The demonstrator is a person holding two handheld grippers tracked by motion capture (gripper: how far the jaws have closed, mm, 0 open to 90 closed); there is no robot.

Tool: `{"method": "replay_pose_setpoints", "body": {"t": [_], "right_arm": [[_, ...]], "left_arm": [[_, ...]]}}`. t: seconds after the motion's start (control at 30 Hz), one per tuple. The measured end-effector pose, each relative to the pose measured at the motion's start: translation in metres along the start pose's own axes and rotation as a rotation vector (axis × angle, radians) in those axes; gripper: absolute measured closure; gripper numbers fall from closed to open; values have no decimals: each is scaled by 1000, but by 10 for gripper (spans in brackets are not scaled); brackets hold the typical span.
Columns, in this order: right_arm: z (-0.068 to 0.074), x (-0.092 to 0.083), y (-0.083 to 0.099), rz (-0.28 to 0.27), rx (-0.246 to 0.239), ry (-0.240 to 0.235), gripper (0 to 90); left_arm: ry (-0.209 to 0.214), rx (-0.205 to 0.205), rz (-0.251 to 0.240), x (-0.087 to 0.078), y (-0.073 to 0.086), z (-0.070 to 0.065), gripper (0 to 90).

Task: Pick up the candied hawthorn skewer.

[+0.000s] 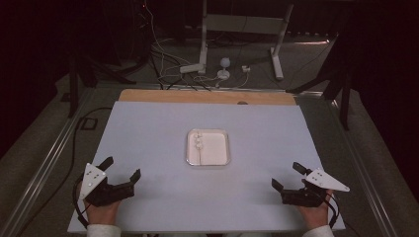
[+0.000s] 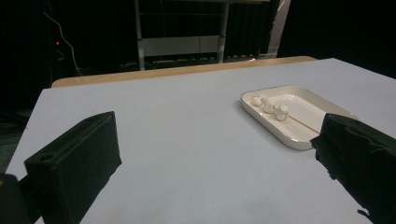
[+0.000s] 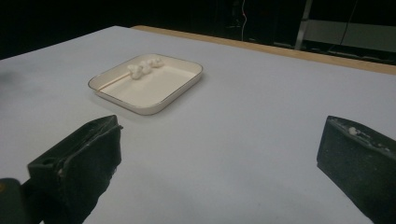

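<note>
The bench (image 1: 148, 148) is covered by a smooth, matt pale sheet; bare wood shows along its far edge. The tray (image 2: 317, 100) looks like glossy cream ceramic or enamel. Both grippers' jaws are matt black, with a slightly rough, foam-like face.

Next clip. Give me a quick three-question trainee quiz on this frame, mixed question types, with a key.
1. True or false: the left claw is shut on the skewer.
2. Where does the white tray sit? A) at the table's far edge B) near the table's middle C) under the right claw
3. Fill in: the white lumps on the skewer lie toward the tray's ____ end, as seen in the high view.

Key: 1 false, both claws are open and empty; 2 B; 3 far.
</note>
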State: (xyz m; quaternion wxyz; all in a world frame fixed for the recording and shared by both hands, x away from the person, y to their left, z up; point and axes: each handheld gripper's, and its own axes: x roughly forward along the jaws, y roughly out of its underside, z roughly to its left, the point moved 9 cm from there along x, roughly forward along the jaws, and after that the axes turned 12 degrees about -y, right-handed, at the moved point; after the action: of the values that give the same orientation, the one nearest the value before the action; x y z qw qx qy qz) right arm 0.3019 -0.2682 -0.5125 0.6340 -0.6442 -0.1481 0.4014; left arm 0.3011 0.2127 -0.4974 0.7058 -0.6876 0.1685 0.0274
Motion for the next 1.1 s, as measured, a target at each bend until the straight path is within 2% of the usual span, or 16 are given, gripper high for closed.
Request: {"method": "replay_pose_setpoints", "body": {"t": [0.47,0.67,1.1], "right_arm": [[-5,0,1,3,4,21,0],[-9,-2,2,-1,10,35,0],[-11,-4,1,-6,13,53,0]], "left_arm": [[-26,-21,24,2,4,5,6],[-42,-30,34,2,-1,8,5],[-28,-37,62,6,-17,1,5]]}}
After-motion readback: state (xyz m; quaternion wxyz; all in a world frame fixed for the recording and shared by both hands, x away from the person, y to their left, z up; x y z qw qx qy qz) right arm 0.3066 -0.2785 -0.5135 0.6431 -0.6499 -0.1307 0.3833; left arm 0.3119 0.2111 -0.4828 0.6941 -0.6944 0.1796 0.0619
